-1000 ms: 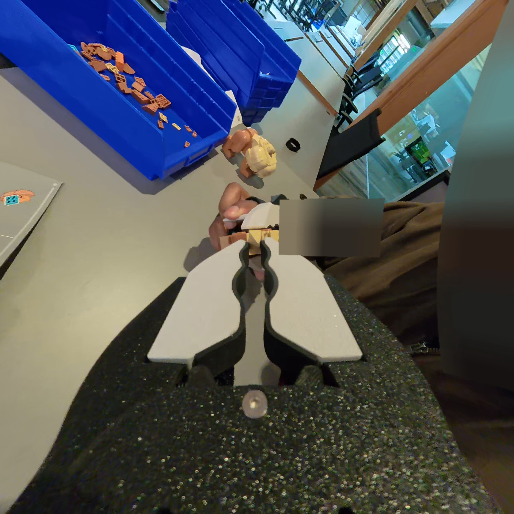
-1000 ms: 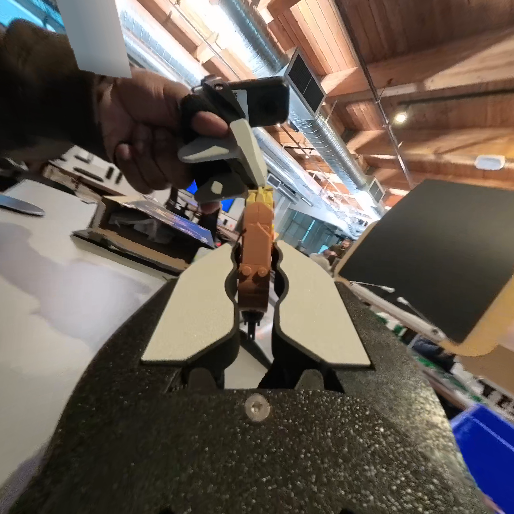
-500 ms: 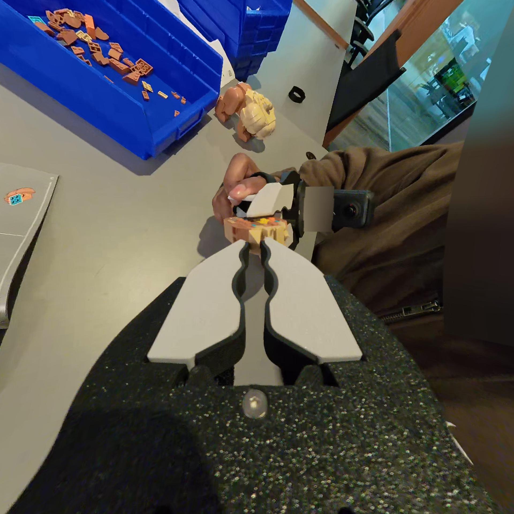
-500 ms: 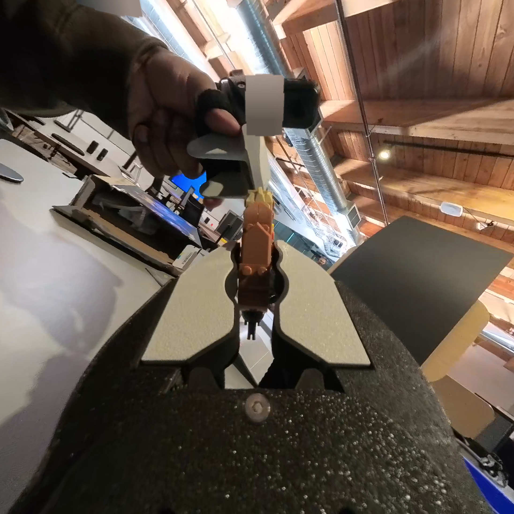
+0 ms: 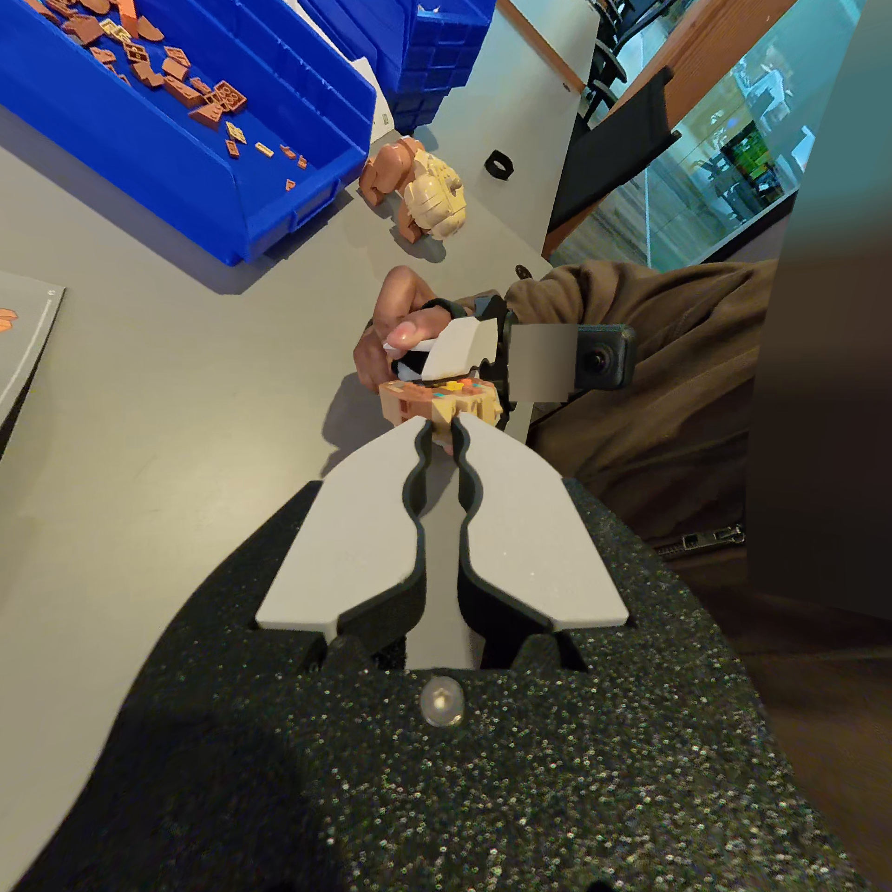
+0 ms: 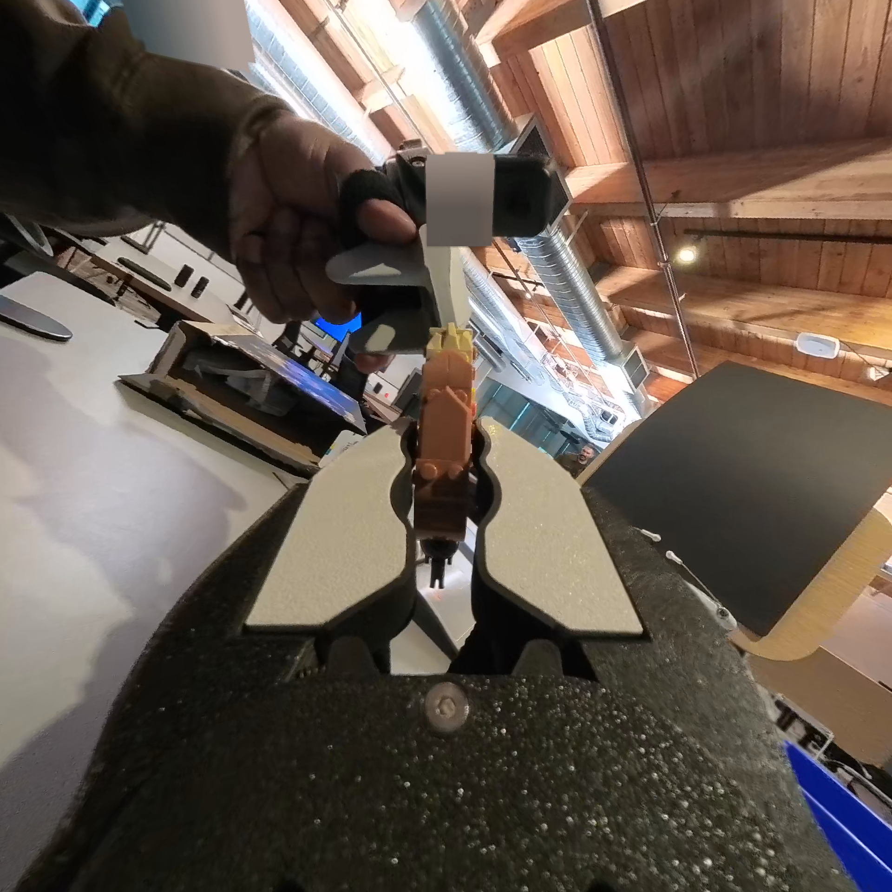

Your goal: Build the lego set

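Observation:
My right gripper [image 6: 444, 429] is shut on a brown Lego assembly [image 6: 441, 463] and holds it up in the air. It also shows in the left wrist view [image 5: 453, 347], held by a hand above the table. My left gripper [image 5: 440, 425] is nearly closed, its tips pinching the tan end of the same assembly [image 5: 437, 400]. In the right wrist view the left gripper [image 6: 444, 323] meets the tan end [image 6: 449, 340] from above. The assembly's top face shows small coloured studs.
A blue bin [image 5: 270, 193] with several brown pieces stands at the back left, and stacked blue bins [image 5: 434, 58] behind it. A brown and tan Lego sub-model [image 5: 425, 193] and a black ring [image 5: 499, 171] lie on the grey table [image 5: 169, 410]. An instruction booklet [image 5: 24, 338] lies at the left edge. Left and right tips are no more than a few centimetres apart.
Both grippers keep their hold on the assembly. The pair has tilted and shifted, so the assembly's studded top and the right gripper's camera now show in the left wrist view.

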A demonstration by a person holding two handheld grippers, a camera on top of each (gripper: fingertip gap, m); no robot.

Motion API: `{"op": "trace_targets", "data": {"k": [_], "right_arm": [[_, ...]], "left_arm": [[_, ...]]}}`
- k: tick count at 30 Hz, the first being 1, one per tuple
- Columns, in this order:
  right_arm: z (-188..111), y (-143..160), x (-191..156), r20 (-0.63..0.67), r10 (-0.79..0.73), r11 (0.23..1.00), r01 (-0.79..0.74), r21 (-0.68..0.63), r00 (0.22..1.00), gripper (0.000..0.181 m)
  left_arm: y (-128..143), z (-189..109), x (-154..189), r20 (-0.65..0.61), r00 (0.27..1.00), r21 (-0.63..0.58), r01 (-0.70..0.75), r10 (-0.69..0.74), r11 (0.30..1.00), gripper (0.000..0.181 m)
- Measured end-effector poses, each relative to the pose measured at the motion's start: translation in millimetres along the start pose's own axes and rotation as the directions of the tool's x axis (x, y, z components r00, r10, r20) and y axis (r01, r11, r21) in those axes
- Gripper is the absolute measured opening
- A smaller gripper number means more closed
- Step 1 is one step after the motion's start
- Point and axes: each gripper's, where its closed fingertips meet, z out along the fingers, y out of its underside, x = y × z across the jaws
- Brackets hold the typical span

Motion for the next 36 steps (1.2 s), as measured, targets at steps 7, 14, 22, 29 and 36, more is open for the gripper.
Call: {"op": "trace_targets", "data": {"k": [7, 14, 22, 29, 36], "right_arm": [[0, 6, 3, 0.006, 0.089, 0.996, -0.089, -0.013, 0.996, 0.021], [2, 13, 5, 0.021, 0.188, 0.982, -0.187, -0.036, 0.982, 0.021], [4, 26, -2, 0.054, 0.223, 0.971, -0.217, -0.096, 0.973, 0.021], [7, 40, -16, 0.101, 0.253, 0.953, -0.230, -0.195, 0.962, 0.021], [7, 41, -23, 0.146, 0.375, 0.914, -0.339, -0.222, 0.916, 0.021]], "left_arm": [[-2, 1, 2, -0.027, 0.999, 0.017, 0.033, -0.032, 0.999, 0.008], [-3, 2, -6, 0.028, 0.999, 0.034, 0.027, -0.027, 0.999, 0.008], [-1, 5, -12, 0.083, 0.997, 0.010, -0.003, 0.002, 1.000, 0.008], [3, 7, -25, 0.148, 0.989, 0.019, -0.016, 0.013, 1.000, 0.008], [5, 8, -43, 0.165, 0.986, 0.122, 0.000, -0.021, 0.992, 0.007]]}}
